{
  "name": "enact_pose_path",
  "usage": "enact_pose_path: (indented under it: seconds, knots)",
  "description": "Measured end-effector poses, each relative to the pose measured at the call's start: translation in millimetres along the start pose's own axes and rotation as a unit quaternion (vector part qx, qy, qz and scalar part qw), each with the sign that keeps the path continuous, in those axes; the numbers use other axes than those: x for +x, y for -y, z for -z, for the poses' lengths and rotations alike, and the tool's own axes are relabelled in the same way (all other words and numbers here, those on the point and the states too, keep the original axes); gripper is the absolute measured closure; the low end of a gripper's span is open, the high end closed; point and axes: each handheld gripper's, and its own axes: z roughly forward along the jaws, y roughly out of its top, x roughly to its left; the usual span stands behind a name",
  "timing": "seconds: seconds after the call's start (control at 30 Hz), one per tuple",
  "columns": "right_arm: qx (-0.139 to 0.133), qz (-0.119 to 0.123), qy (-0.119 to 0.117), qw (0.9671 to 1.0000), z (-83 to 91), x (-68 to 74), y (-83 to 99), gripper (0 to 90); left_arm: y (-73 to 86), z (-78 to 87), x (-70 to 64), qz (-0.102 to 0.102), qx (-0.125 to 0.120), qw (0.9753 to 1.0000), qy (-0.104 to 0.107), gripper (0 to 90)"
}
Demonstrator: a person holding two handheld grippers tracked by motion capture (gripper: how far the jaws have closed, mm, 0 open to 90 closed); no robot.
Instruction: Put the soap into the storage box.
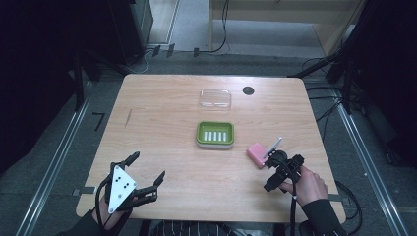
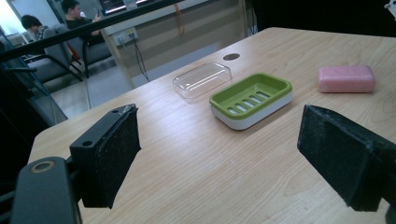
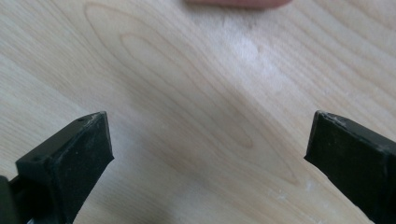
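Spreading wide, with nothing between the black padded jaws, on the left gripper (image 1: 148, 168), hovering over the near left corner of the pale wooden table (image 1: 167, 108) with its grey three-cornered plate facing up. Standing equally far apart, jaws empty, on the right gripper (image 3: 208, 140), pointing down at bare wood grain from close above. Sitting just behind the pink rectangular soap bar (image 1: 256, 153) in the high view, that right gripper (image 1: 277, 156), though whether touching it or merely beside it cannot be told; a blurred pink edge showing at the top of the right gripper view. Lying flat on the table, right of centre, the soap bar (image 2: 346, 78), apart from the green slotted plastic soap dish (image 1: 215, 133) with its white base. Resting near the table's middle, that dish (image 2: 251, 99), empty and upright. Lying just beyond it, toward the far edge, a clear plastic lid (image 1: 215, 99), with a small dark round hole (image 1: 248, 90) in the tabletop to its right.
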Motion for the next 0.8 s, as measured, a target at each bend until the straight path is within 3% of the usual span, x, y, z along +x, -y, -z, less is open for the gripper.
enact_pose_path:
  seconds: [0.8]
  knots:
    - [-0.015, 0.004, -0.010, 0.9998, 2.0, -8.8, -40.9, 0.0, 0.5, 0.7, 0.9, 0.003, -0.003, 1.0000, 0.000, 13.3]
